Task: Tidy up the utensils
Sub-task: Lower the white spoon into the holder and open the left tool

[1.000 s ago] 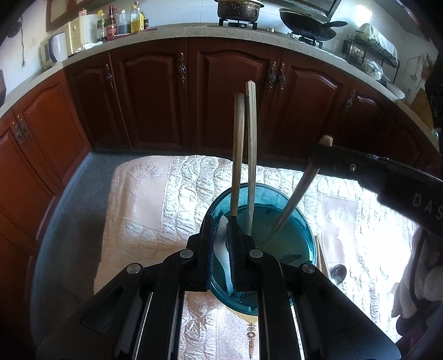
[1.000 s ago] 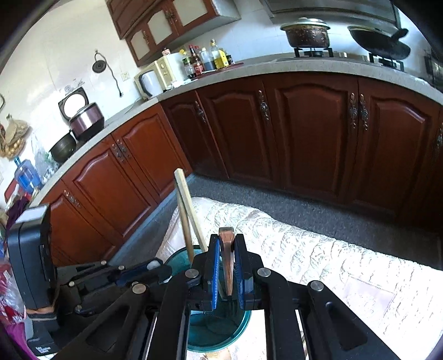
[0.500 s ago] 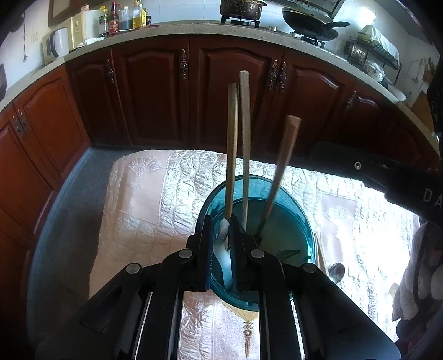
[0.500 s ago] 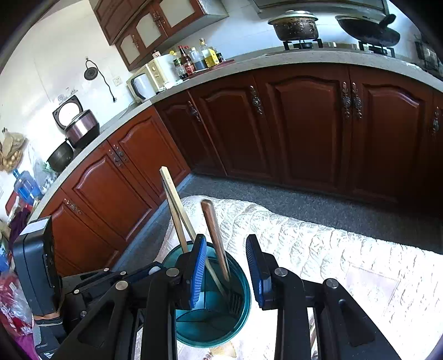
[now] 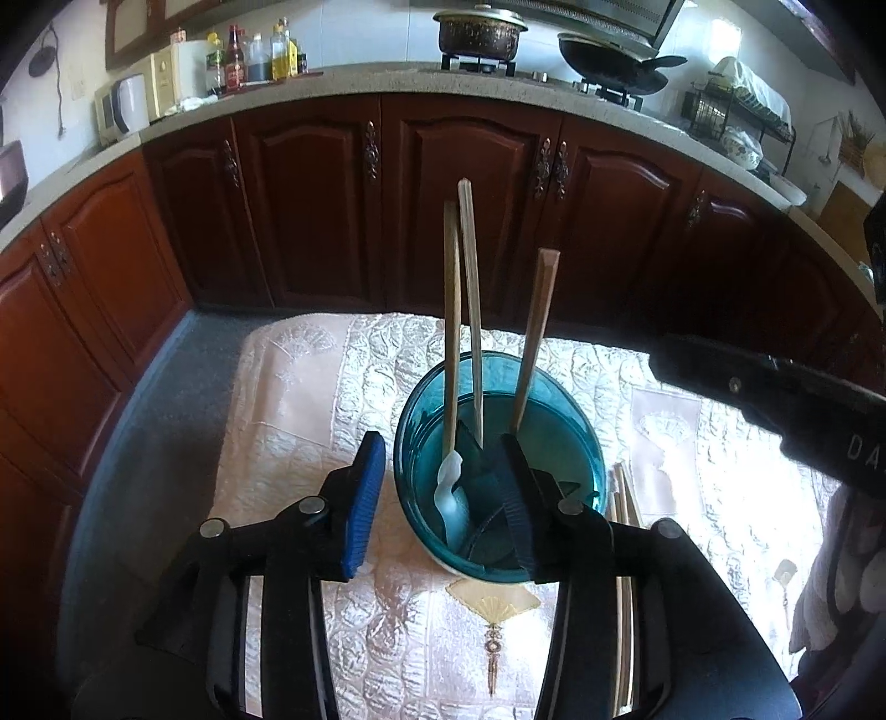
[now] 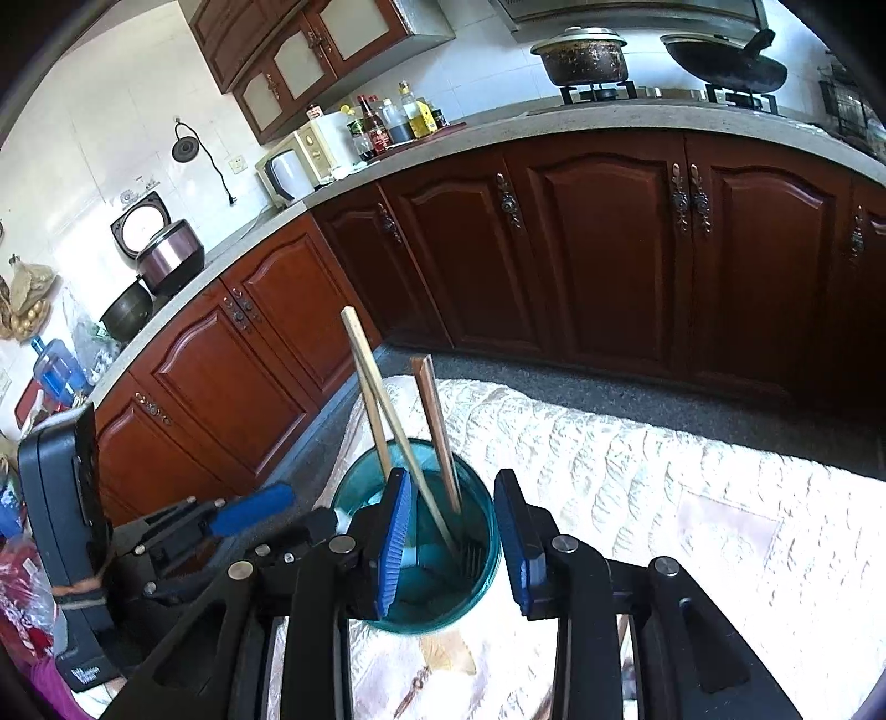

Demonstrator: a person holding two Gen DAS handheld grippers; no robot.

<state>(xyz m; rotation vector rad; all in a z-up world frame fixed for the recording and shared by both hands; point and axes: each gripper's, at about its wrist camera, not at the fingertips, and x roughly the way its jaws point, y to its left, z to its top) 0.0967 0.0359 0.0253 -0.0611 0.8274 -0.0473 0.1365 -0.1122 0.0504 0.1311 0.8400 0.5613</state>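
**kitchenbot_fan:** Closest to the lens, the left gripper [image 5: 443, 498] has its blue-padded fingers [image 5: 362, 498] spread wide with nothing between them. One finger sits outside the teal holder [image 5: 581, 443], the other hangs over its inside. The right gripper [image 6: 454, 543] is spread apart too, empty, straddling the same holder from its own side (you can see the fork tines down at the bottom in that view). My guess is both are open because the utensils are already dropped in, so there's nothing left to hold.

**umi_lurker:** Yeah, agreed. Just past the fingers, inside the holder, there's a white-headed spoon [image 5: 451, 487] on a wooden handle, a pair of chopsticks [image 5: 470, 310] and the brown-handled fork [image 5: 534, 338], all standing handle-up and leaning on the rim. Makes sense, handles up means you can grab them later.

**kitchenbot_fan:** Is that it for the task though?

**umi_lurker:** Probably not. A few more sticks [image 5: 623, 498] lie flat on the quilted cloth [image 5: 288, 399] just beside the holder on the right, half hidden by the gripper body. Looks like those still need to go in, can't tell how many.

**kitchenbot_fan:** Farther back it's just floor, then dark red cabinets [image 5: 459, 194], and the counter with a pot [image 5: 479, 33] and wok [image 5: 609, 55] on the stove. Nothing relevant there.
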